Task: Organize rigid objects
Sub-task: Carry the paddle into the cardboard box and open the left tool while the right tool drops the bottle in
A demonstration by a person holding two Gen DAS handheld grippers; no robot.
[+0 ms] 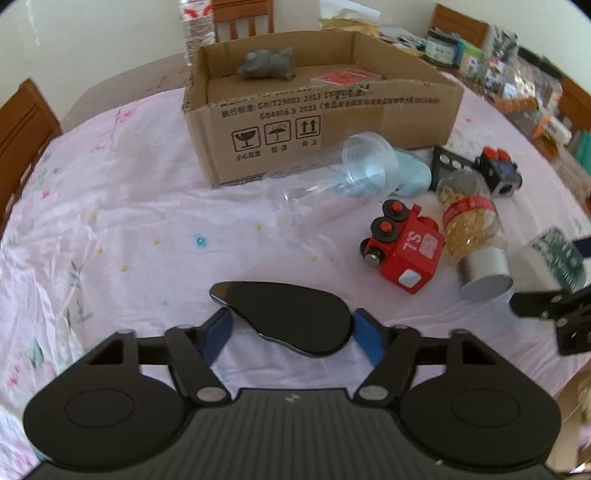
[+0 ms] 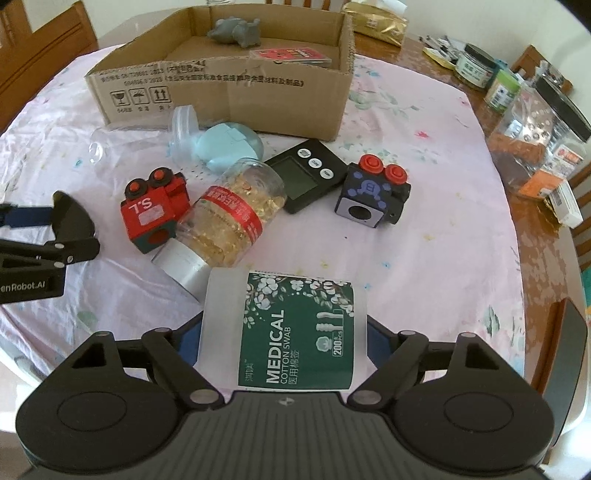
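While both my claws point down at the pink floral cloth (image 1: 110, 221), this is how things lie:

Left claw (image 1: 291, 332): blue pads either side of a flat, glossy black teardrop-shaped piece (image 1: 288, 317); both pads meet its edges, so I am pinching it, low over the cloth

Right claw (image 2: 282, 339): blue pads pressed on the sides of a frosted white cotton swab tub (image 2: 284, 328), a smooth cylinder with a dark green label printed with white blossoms (it lies lengthwise between my fingers)

Cardboard box (image 2: 229, 96): open-topped, corrugated, torn along its near rim, at the far side of the cloth; a matte grey animal figure (image 2: 236, 31) and a flat red card pack (image 2: 291, 55) lie inside

Clear plastic cup (image 1: 332, 177): on its side just before the box, thin and see-through

Pale blue object (image 2: 229, 147): rounded, smooth, right beside the cup

Red toy block (image 2: 155, 210): boxy, two round red knobs, touching the jar

Jar (image 2: 229, 218): clear, on its side, packed with golden capsules, red band, silver cap

Black timer (image 2: 306, 177): flat rectangle with a dull screen and three round buttons

Dark blue toy block (image 2: 373, 195): cube-like, two red knobs, beside the timer

Cloth: thin, creased, slightly shiny
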